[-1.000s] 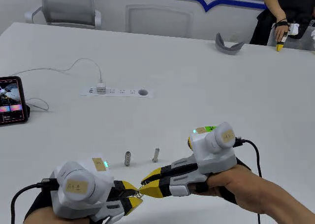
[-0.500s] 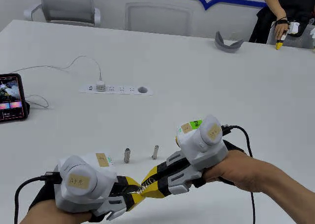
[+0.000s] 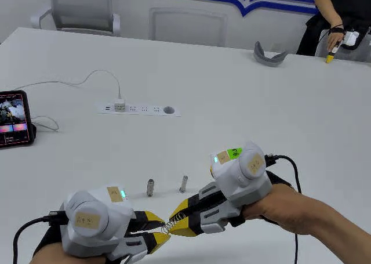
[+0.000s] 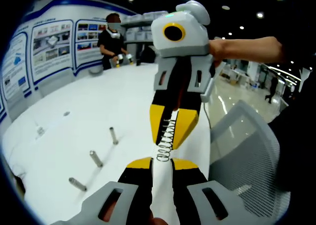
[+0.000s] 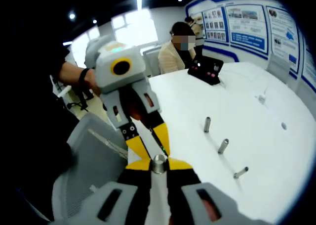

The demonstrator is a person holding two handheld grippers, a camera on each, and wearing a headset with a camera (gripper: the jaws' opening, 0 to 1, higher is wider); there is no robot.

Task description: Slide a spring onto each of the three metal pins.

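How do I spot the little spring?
By the white table, at its near edge, the left tool and right tool meet tip to tip. The spring is the thin wire coil held between them, up in the air, unlike the pins on the table.

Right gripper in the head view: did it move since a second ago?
Yes. The right gripper, pinching the coiled metal spring, swung left, its white body closer to the right-hand upright metal pin.

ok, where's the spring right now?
Bottom centre of the head view: the spring spans between the tips of the left gripper and the right gripper, nearer the person than the standing pins.
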